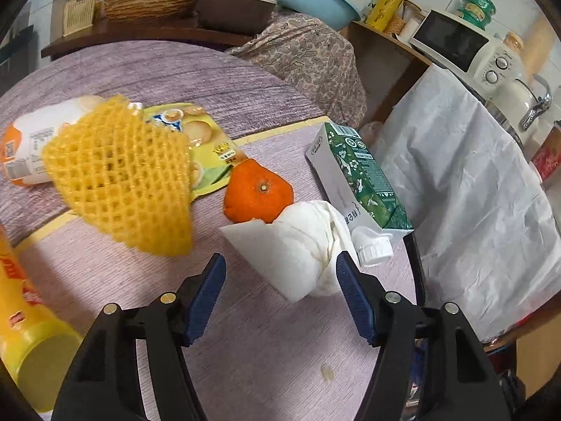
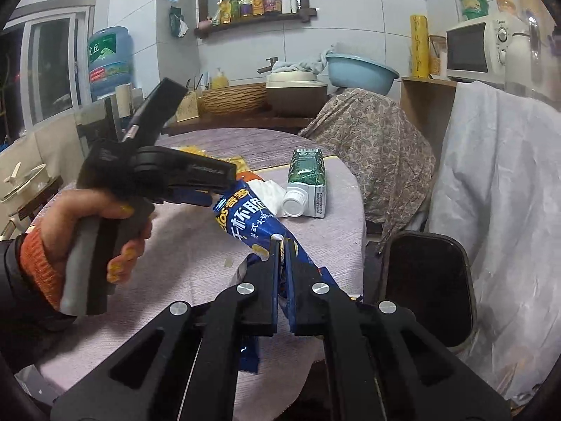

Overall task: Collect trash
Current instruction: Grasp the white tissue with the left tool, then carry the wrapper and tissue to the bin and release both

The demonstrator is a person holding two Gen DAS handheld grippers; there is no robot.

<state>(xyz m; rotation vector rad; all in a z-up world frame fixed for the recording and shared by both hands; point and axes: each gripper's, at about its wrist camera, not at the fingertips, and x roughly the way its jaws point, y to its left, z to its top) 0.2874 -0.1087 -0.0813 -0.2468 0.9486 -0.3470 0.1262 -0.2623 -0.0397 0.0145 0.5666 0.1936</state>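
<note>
A: Right gripper (image 2: 283, 245): jaws pressed together on a blue snack wrapper (image 2: 245, 222), held up over the near right edge of the round table (image 2: 182, 245).

B: Room to its right?

A: The table rim drops off there. A dark bin (image 2: 426, 280) stands just beside the rim, mouth unobstructed; white sheeting (image 2: 498, 210) hangs beyond it.

B: Left gripper (image 1: 280, 273)?

A: Jaws partly apart, holding nothing. A crumpled white tissue (image 1: 298, 245) lies between the tips, touching the right pad (image 1: 350, 284).

B: Obstructions?

A: A green milk carton (image 1: 357, 182) lies on its side just right of the tissue, by the table edge. Orange peel (image 1: 257, 191) touches the tissue's far side. Yellow foam fruit net (image 1: 119, 175) sits left, a yellow bottle (image 1: 31, 343) near left.
</note>
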